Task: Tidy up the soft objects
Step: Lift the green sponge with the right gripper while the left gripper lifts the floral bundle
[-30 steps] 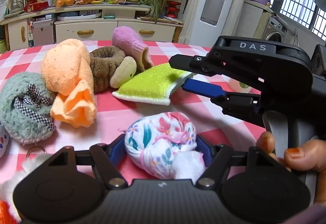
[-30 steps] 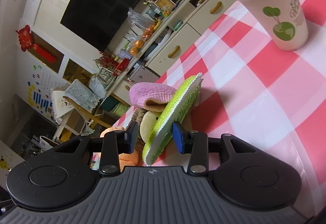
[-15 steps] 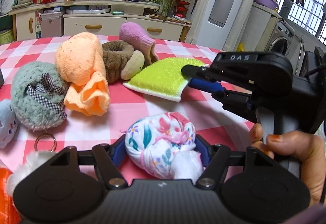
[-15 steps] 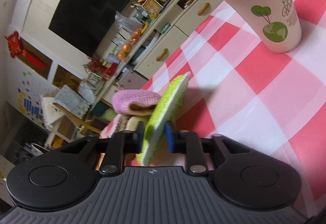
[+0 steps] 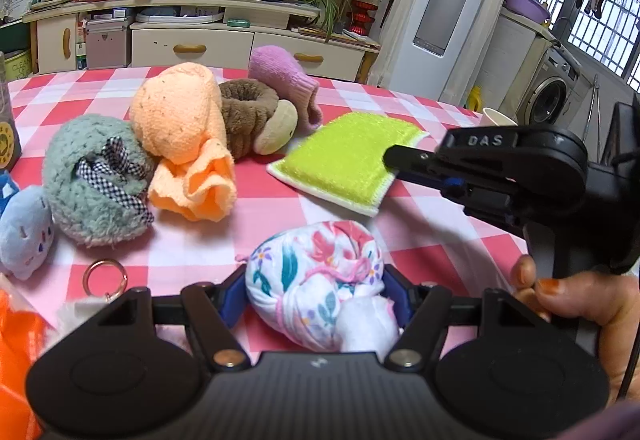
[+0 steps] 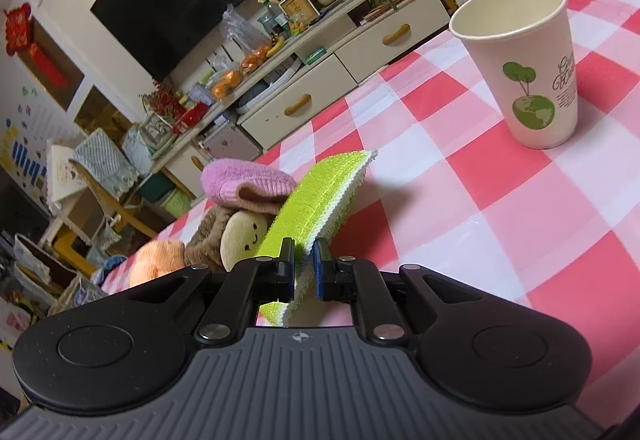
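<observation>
Now the right gripper (image 6: 304, 268) has just been closing, and its jaws are clamped thin on the near edge of the green scrubbing pad (image 6: 316, 196), which a second ago sat loose between wider jaws; I judge the pad is secured and ready to be lifted toward its place. That gripper is rolled sideways and angled gently down, the pad reaching ahead of it, while the left gripper (image 5: 316, 300), tilted more steeply down, holds the floral cloth bundle (image 5: 316, 280) between half-spread jaws

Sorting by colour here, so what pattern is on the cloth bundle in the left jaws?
White with pink and teal flowers, the cloth bundle shows best in the left wrist view.
</observation>
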Demonstrator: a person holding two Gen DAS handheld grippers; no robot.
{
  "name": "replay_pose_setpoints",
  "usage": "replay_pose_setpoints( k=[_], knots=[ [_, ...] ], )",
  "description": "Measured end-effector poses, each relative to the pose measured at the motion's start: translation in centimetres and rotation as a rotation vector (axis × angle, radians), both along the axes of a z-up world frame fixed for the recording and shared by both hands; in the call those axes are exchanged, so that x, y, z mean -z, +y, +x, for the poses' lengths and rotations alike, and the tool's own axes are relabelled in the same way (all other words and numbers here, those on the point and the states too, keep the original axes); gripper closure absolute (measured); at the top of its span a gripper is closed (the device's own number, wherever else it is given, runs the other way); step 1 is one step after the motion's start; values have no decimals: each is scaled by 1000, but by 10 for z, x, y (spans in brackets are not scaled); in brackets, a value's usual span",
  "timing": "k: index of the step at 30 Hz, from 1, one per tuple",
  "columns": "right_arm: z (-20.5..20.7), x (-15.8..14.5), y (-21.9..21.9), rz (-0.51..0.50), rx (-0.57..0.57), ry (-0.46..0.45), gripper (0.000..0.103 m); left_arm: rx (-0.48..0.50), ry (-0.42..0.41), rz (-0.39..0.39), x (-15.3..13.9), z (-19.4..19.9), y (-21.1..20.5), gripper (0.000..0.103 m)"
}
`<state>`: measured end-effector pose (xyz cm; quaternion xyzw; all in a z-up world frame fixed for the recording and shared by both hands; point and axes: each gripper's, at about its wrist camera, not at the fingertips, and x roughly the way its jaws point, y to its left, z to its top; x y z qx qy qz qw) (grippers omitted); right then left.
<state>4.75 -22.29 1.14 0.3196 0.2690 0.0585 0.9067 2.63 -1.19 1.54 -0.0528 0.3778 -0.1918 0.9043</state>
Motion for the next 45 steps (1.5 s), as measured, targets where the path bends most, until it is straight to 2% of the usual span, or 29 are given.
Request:
replay_pose_setpoints(
  k=[7, 14, 18, 22, 26, 31, 36, 39, 41, 42, 43, 45],
  knots=[
    [-21, -17, 2, -122, -51, -46, 93, -38, -20, -8, -9, -1, 13, 36],
    [-70, -40, 12, -268, -152, -71, 93, -80, -20, -42, -13, -3, 26, 35],
    [-105, -46, 21, -320, -229, -56, 95, -38, 13, -61, -10, -10, 26, 35],
    [-114, -39, 32, -362, -245, -33, 95, 19, 18, -31, -5, -27, 19, 35],
    [-113, -23, 31, -300, -208, -36, 88, 48, 3, -8, -3, -42, 15, 35],
    [-120, -3, 9, -80, -111, -17, 75, 74, -9, 11, 1, -48, 14, 35],
    [-114, 22, -10, 86, -30, 8, 65, 88, -12, 17, 5, -48, 9, 35],
    [-113, 24, -13, 62, 5, 2, 60, 101, -13, 24, 6, -50, 8, 35],
    [-112, 23, -12, 18, 20, 7, 44, 105, -11, 23, 6, -50, 7, 35],
    [-112, 23, -11, 8, 19, 10, 32, 106, -11, 24, 6, -51, 7, 35],
    [-112, 23, -12, 3, 7, 20, 27, 106, -10, 24, 6, -50, 6, 35],
    [-109, 27, -10, 6, -27, 51, 27, 107, -9, 23, 6, -50, 6, 35]
  ],
)
